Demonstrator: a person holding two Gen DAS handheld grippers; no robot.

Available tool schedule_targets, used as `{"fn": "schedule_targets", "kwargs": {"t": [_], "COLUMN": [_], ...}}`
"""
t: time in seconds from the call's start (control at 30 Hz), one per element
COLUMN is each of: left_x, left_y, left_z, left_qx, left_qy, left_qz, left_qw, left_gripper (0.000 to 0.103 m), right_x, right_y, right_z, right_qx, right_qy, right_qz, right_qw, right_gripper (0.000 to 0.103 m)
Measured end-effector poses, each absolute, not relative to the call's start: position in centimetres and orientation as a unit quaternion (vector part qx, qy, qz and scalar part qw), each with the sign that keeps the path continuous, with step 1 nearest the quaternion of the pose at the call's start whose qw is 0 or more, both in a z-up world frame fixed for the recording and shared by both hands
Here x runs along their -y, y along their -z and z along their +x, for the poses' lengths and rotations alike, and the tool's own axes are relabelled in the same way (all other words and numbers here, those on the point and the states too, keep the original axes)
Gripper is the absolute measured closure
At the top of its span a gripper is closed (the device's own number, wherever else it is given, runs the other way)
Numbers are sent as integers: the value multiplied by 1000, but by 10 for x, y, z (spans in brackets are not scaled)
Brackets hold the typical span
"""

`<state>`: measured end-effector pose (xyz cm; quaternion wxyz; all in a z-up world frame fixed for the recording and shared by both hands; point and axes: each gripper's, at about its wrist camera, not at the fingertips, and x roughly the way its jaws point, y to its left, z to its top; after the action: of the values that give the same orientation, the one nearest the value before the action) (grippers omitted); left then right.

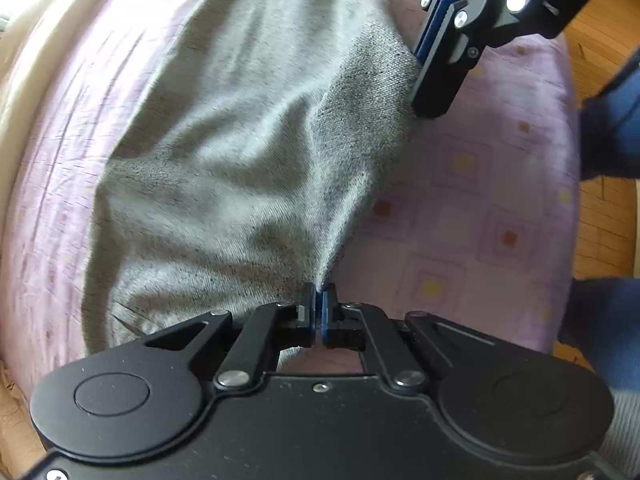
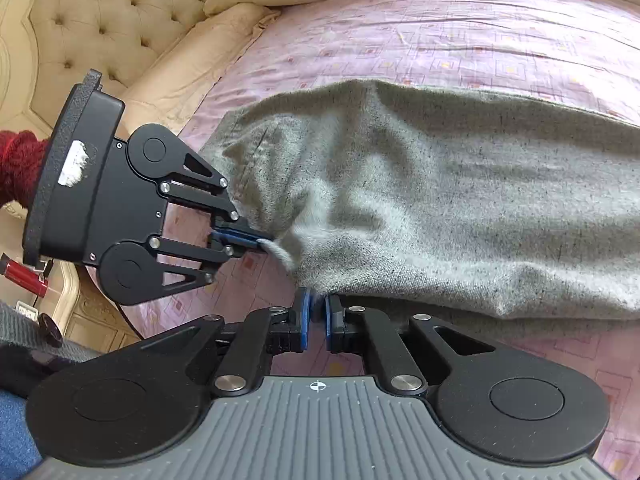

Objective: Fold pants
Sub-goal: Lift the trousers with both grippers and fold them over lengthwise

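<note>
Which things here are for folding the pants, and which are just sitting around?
For the job:
- grey pants, lying on the pink bedsheet
- left gripper, shut on the pants' edge
- right gripper, pinching the pants too

Just lying about:
- beige pillow
- tufted headboard
- red tube beside the bed

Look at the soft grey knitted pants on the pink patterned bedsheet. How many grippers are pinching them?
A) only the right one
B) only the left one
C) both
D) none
C: the left gripper is shut on an edge of the grey knitted pants, and the right gripper is closed on another edge of the same pants, above the pink patterned bedsheet.
</note>
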<state>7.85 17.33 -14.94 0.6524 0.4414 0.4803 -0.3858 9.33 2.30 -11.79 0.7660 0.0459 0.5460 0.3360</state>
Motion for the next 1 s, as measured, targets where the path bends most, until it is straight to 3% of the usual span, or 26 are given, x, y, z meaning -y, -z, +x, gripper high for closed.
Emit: {"fn": "schedule_targets", "kwargs": {"t": [0.13,0.2,0.3,0.47,0.5,0.57,0.63,0.73,0.77,0.87,0.9,1.0], "left_x": [-186,-196,-216,-243,-245,-246,-245,-246,-245,-255,-255,-243], "left_y": [172,167,139,105,105,110,125,157,164,149,143,121], "left_z": [66,64,83,152,166,190,212,210,204,191,192,197], "left_qx": [-513,-523,-561,-579,-581,-588,-602,-642,-645,-641,-642,-613], "left_qy": [377,371,361,291,266,211,175,147,146,148,153,169], "left_qz": [469,457,357,161,134,90,79,148,172,169,156,136], "left_qw": [612,617,654,745,758,776,775,738,730,734,735,759], "left_gripper": [102,98,87,84,73,66,66,63,56,57,66,66], "right_x": [-42,-43,-35,-23,-25,-28,-33,-39,-40,-40,-38,-24], "right_y": [145,148,128,92,93,102,117,144,155,160,157,140], "right_z": [84,80,73,93,100,117,126,120,113,87,83,77], "right_qx": [-586,-601,-582,-506,-504,-505,-516,-564,-588,-594,-599,-586], "right_qy": [-345,-347,-355,-328,-318,-295,-280,-271,-274,-293,-292,-287], "right_qz": [-24,-26,-21,11,10,5,-3,-41,-57,-87,-81,-31], "right_qw": [733,719,731,797,803,811,809,779,759,744,741,757], "right_gripper": [98,99,98,98,98,98,98,98,98,98,98,98]}}
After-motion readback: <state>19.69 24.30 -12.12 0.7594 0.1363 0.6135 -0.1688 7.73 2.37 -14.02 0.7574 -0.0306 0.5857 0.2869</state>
